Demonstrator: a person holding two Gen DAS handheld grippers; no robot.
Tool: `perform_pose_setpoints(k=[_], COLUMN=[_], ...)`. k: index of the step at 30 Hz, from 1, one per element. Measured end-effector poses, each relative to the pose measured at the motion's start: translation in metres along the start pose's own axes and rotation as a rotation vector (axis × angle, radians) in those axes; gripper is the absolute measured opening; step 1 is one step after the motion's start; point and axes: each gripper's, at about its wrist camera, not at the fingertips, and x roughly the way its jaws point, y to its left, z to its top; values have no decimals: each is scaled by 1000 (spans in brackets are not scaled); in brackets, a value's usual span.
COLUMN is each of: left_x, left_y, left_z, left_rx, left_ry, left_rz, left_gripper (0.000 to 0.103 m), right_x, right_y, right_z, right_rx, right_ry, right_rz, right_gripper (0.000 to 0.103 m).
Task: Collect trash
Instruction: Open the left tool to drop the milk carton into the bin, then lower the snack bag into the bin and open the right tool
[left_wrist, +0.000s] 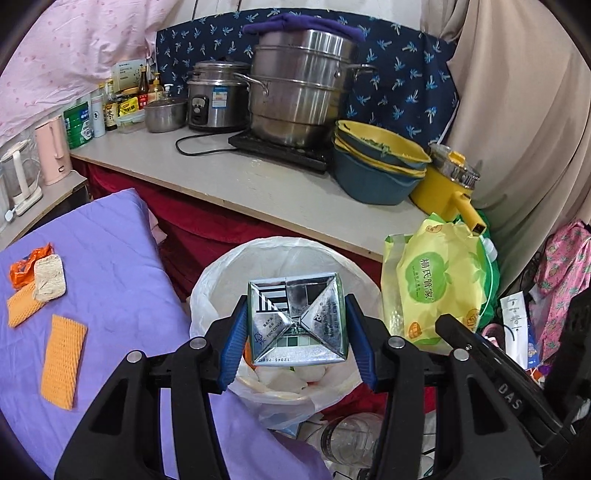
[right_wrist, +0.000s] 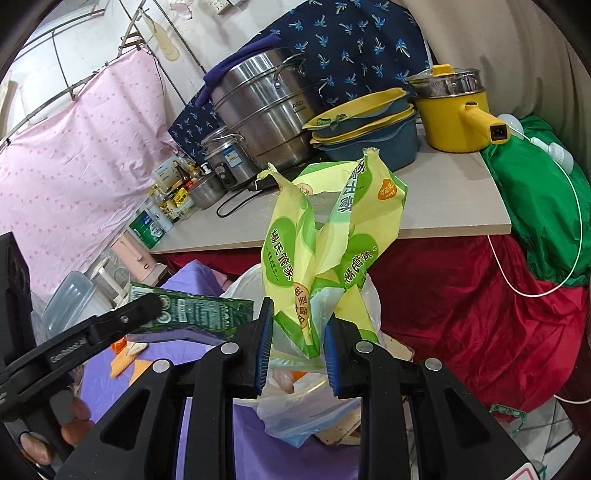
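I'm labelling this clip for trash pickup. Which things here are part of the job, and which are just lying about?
Part of the job:
- drink carton in left tongs
- yellow-green wrapper in right tongs
- lined bin
- orange wrappers

Lying about:
- steamer pot
- rice cooker
- stacked bowls
- yellow pot

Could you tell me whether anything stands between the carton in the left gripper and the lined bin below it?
Nothing visible does: the carton, clamped in the left gripper, hangs right over the open mouth of the bin, which already holds some trash.
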Motion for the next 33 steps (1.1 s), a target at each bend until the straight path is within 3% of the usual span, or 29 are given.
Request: perform_pose_setpoints(k=[7, 15, 18, 23, 26, 28, 33], left_x=[5, -1, -4, -7, -10, -11, -12], left_y=[5, 18, 24, 33, 39, 43, 56], left_z=[0, 2, 0, -3, -5, -6, -9], left_rx=[-2, -10, -25, -37, -42, -48, -64], left_ry=[-15, -38, -47, -52, -56, -58, -52], left_rz=[64, 114, 135, 148, 160, 167, 183], left_gripper=[67, 72, 85, 85, 85, 85, 85], right_x=[15, 34, 41, 53, 59, 62, 66], right_y=[6, 24, 31, 38, 41, 43, 50], right_z=[0, 3, 2, 3, 6, 6, 5], right_rx=[-9, -30, -40, -40, -43, -43, -50], right_ry=[21, 40, 48, 65, 65, 62, 62], right_rz=[19, 57, 62, 73, 74, 70, 67], right_gripper=[24, 25, 26, 27, 34, 44, 49])
